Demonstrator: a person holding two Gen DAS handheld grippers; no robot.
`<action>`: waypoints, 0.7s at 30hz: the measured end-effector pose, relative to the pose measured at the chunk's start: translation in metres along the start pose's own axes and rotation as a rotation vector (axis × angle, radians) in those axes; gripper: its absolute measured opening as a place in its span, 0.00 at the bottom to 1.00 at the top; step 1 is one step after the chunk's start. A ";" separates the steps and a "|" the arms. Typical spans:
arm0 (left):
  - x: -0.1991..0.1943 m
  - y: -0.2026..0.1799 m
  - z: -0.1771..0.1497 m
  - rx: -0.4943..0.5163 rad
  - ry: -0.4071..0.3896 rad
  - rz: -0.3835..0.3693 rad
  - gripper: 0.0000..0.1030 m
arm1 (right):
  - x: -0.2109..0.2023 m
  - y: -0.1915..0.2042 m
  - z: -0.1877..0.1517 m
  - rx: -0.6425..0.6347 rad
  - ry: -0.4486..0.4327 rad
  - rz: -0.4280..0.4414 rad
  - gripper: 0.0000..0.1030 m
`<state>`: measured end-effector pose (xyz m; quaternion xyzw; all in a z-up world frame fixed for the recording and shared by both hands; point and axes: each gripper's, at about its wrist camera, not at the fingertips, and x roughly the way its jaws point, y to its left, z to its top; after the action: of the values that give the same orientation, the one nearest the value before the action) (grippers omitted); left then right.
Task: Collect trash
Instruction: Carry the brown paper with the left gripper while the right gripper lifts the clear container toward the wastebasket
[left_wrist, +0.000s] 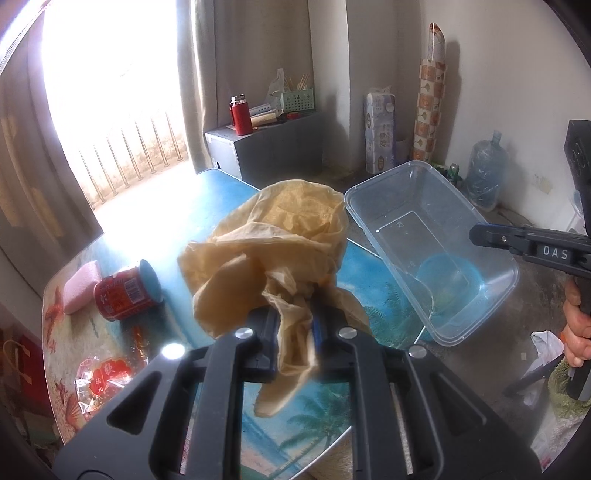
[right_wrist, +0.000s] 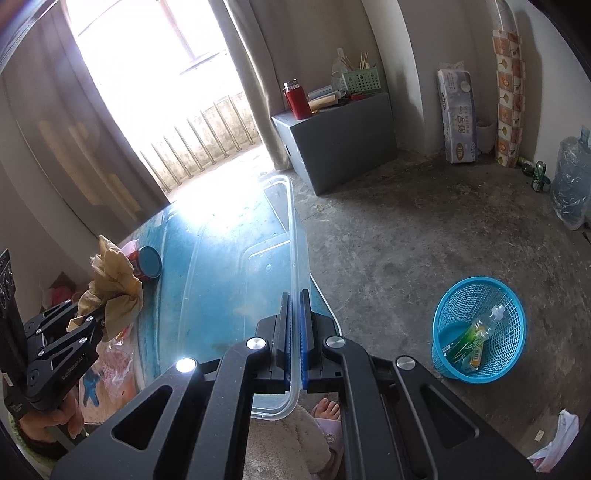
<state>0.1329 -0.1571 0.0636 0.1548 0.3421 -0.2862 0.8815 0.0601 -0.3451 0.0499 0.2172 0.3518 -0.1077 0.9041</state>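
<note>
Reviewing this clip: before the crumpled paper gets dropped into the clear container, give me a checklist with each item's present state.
1. Left gripper shut on the crumpled brown paper: ok.
2. Right gripper shut on the clear container wall at its rim: ok.
3. Container lifted, opening turned toward the paper: ok, tilted in the left wrist view.
4. Paper over the opening: not ok; it is beside the rim, left of it.
5. Container holds nothing else: ok as far as the clear walls show.
6. Trash left on the table: not ok; red can on its side, red wrapper and pink sponge remain.
</note>
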 end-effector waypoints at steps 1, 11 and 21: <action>0.000 -0.002 0.000 0.005 -0.001 0.000 0.12 | -0.002 -0.004 0.000 0.008 -0.005 -0.002 0.04; 0.003 -0.048 0.021 0.078 -0.028 -0.082 0.12 | -0.046 -0.072 -0.014 0.128 -0.082 -0.101 0.04; 0.015 -0.110 0.051 0.114 -0.043 -0.345 0.12 | -0.094 -0.164 -0.057 0.308 -0.132 -0.327 0.04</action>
<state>0.1008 -0.2733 0.0816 0.1374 0.3277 -0.4554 0.8163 -0.0994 -0.4596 0.0249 0.2852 0.3019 -0.3190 0.8519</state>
